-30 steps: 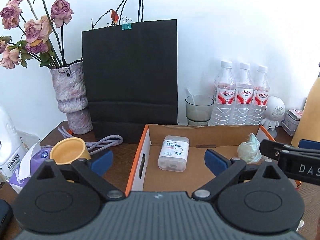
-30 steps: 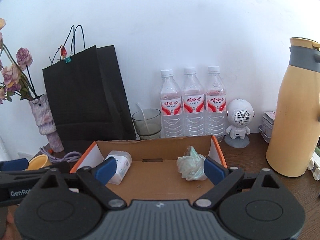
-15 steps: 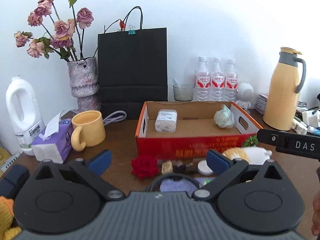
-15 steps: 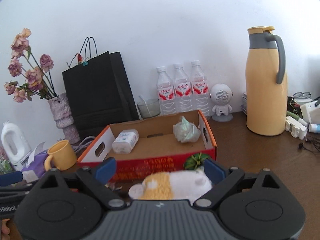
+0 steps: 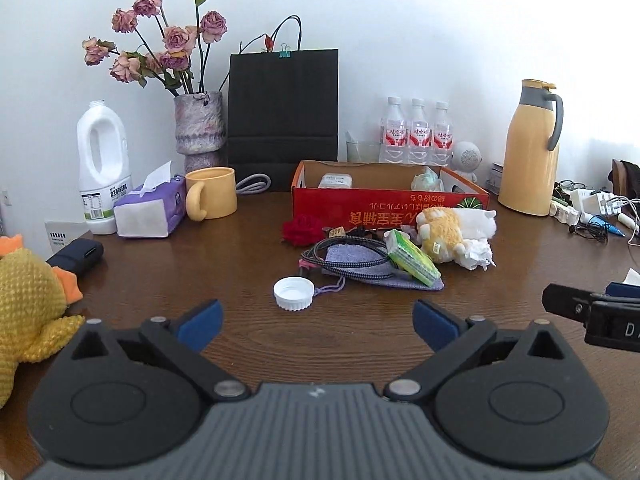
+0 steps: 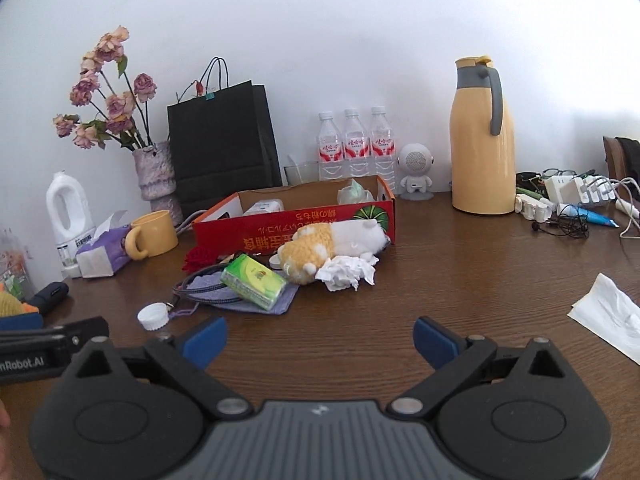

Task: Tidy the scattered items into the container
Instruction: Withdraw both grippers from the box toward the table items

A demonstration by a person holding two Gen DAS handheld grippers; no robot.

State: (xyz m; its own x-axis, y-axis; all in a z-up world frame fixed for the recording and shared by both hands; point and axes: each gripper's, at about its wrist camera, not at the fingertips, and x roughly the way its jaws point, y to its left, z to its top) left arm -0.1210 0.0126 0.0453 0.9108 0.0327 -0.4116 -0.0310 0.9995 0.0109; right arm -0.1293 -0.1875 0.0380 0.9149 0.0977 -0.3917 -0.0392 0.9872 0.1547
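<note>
Plain white wall [image 5: 400, 20] behind, evenly lit by soft daylight, brighter toward 3 o'clock. Dark brown wood-grain desk [image 5: 224, 264] below, meeting the wall along the far edge. Dark wooden chair back [image 6: 614, 160] at 3 o'clock, just past the desk's end.

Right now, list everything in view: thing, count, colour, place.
cardboard box: one, red outside, table centre
wipes pack: one, white, in box, left
crumpled wad: one, pale green, in box, right
fabric rose: one, red, before box
pouch: one, grey, under braided cable
tissue packet: one, green, on pouch
bottle cap: one, white, nearest
plush toy: one, yellow-white, against box
crumpled tissue: one, white, beside plush
mug: one, yellow, left
water bottles: three, clear, at wall
thermos: one, yellow, right
paper bag: one, black, at wall
left claw: open, empty
right claw: opening, empty
</note>
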